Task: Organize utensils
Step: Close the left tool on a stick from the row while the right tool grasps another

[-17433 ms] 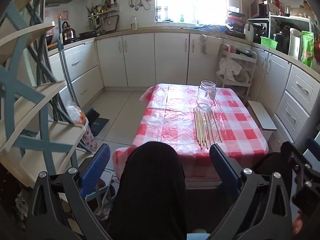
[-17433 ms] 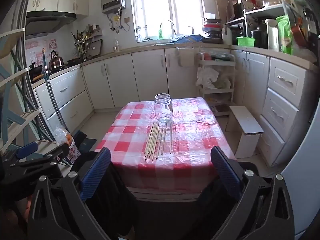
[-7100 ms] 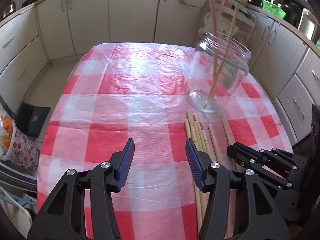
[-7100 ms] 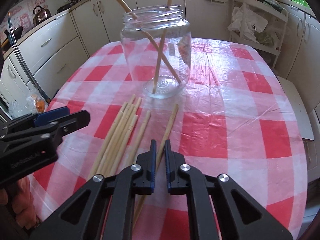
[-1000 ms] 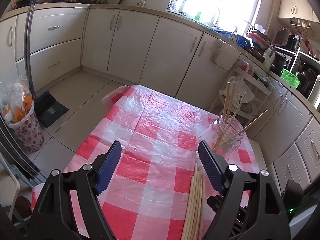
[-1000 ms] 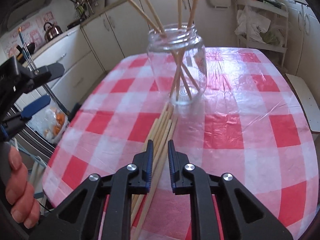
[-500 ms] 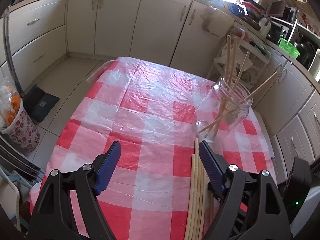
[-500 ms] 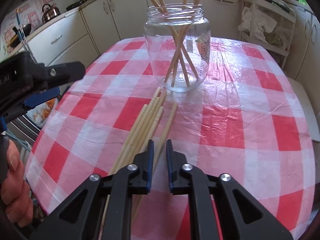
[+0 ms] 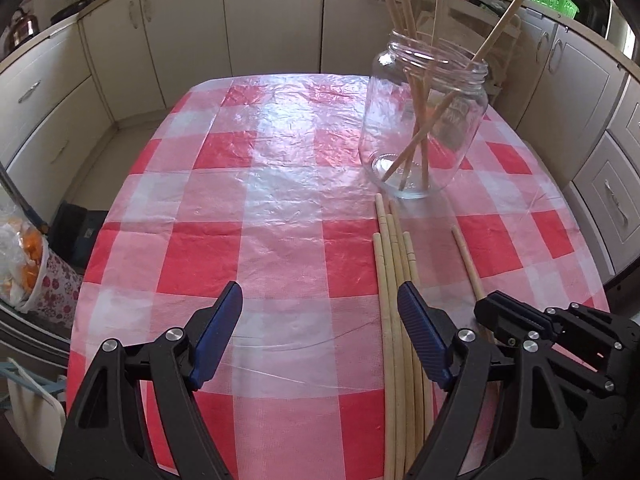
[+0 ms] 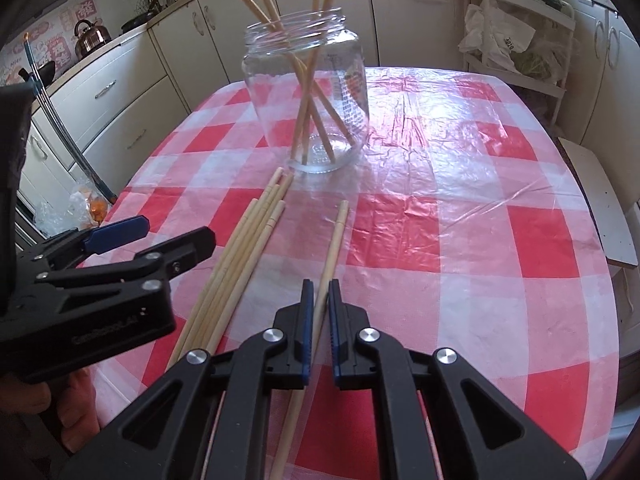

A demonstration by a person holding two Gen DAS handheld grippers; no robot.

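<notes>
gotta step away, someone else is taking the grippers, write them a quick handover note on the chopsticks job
Right gripper: jaws closed on the lone chopstick, which still lies on the tablecloth.
Left gripper: jaws open, empty, above the cloth beside the bundle of chopsticks.
Glass jar: upright past the chopsticks' far tips.
Done: four chopsticks stand in the jar.
Left: lift the gripped one into the jar, then the bundle.

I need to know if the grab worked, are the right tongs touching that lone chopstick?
Touching. In the right wrist view the right tongs are shut on the lone chopstick, which runs between both pads with no gap showing.
</notes>
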